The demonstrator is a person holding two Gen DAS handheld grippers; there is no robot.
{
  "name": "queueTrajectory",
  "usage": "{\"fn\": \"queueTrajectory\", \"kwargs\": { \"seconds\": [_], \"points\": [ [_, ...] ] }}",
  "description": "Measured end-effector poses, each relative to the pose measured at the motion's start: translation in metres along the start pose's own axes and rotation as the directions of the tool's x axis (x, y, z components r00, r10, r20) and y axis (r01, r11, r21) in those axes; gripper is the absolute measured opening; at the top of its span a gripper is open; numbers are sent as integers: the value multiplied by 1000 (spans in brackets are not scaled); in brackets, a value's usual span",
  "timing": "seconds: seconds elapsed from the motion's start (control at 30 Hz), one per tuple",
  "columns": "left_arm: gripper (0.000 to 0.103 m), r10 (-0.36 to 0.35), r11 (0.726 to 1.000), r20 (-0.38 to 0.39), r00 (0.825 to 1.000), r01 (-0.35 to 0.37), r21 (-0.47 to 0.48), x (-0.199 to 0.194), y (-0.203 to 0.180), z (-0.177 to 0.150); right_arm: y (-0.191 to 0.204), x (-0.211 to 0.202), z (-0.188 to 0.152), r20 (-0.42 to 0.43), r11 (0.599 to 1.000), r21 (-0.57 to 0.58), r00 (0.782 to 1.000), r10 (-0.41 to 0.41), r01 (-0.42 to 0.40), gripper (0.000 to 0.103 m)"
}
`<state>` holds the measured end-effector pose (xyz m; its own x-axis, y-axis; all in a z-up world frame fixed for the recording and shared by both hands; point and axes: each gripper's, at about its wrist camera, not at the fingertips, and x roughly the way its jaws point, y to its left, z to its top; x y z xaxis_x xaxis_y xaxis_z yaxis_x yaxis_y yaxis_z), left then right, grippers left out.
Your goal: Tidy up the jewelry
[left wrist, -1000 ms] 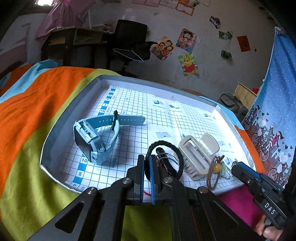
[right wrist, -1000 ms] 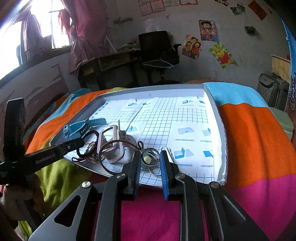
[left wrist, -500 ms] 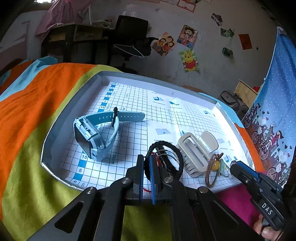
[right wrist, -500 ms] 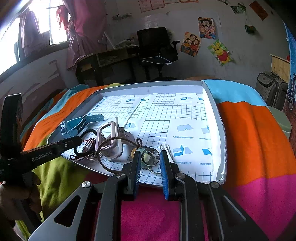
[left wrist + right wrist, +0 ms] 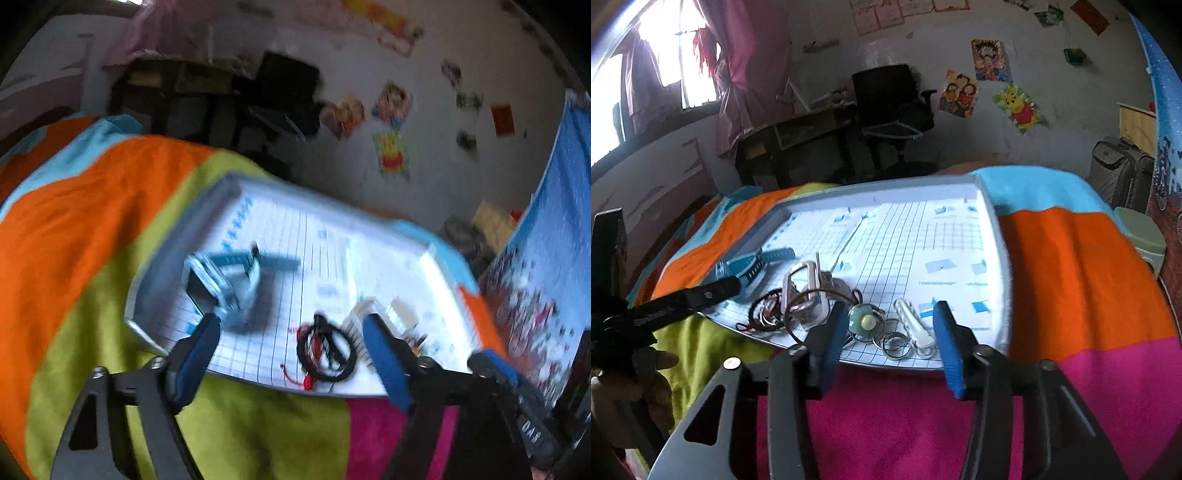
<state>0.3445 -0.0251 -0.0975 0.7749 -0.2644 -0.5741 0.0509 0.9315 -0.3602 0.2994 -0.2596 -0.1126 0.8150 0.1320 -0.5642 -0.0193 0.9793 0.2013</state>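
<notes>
Left gripper [image 5: 288,354], jaws spread wide and holding nothing, hovers over the black cord bracelet [image 5: 327,352] lying at the near edge of the gridded tray [image 5: 991,236] on the bed. Right gripper [image 5: 890,338], likewise open and empty, frames the green bead ring [image 5: 864,321] and white clip [image 5: 914,325], also at the tray's near edge. Good practice would be to take one item only, closing on a free strand clear of the neighbouring hair claw [image 5: 807,286] and blue watch [image 5: 218,284], since the pieces lie tangled.
</notes>
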Motion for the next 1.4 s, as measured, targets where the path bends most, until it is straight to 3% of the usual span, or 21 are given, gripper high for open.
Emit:
{"fn": "queueTrajectory", "kwargs": {
  "seconds": [0.03,0.07,0.1,0.13,0.33,0.47,0.77,0.93,1.13,1.4],
  "points": [
    [89,-2,1000,15,1000,3,-8,-7,0,2,1,-9,1,21,1000,-6,1000,-5,5,55],
    [102,4,1000,31,1000,-3,-12,-19,0,4,2,-20,3,44,1000,-11,999,-8,8,63],
    [103,10,1000,49,999,-9,-11,-28,-1,5,3,-28,5,63,1000,-16,998,-6,7,67],
    [103,9,1000,77,997,-9,-2,-41,-3,6,6,-40,8,90,1000,-22,996,0,2,74],
    [103,9,998,175,984,-20,65,-113,-11,6,28,-111,15,229,999,-49,973,32,-22,93],
    [103,1,992,230,973,-31,123,-164,-19,0,39,-158,6,298,998,-50,953,50,-37,99],
    [103,17,979,303,953,-77,187,-254,-30,-27,59,-240,-26,343,994,-97,935,87,-57,100],
    [103,14,978,361,933,-87,188,-295,-25,-51,68,-276,-51,372,992,-114,924,90,-50,102],
    [103,53,966,399,915,-148,211,-317,-26,-76,72,-303,-72,381,992,-120,921,81,-38,102],
    [103,68,961,378,923,-163,225,-322,-26,-91,79,-306,-84,364,988,-155,928,77,-22,102]
  ]
}}
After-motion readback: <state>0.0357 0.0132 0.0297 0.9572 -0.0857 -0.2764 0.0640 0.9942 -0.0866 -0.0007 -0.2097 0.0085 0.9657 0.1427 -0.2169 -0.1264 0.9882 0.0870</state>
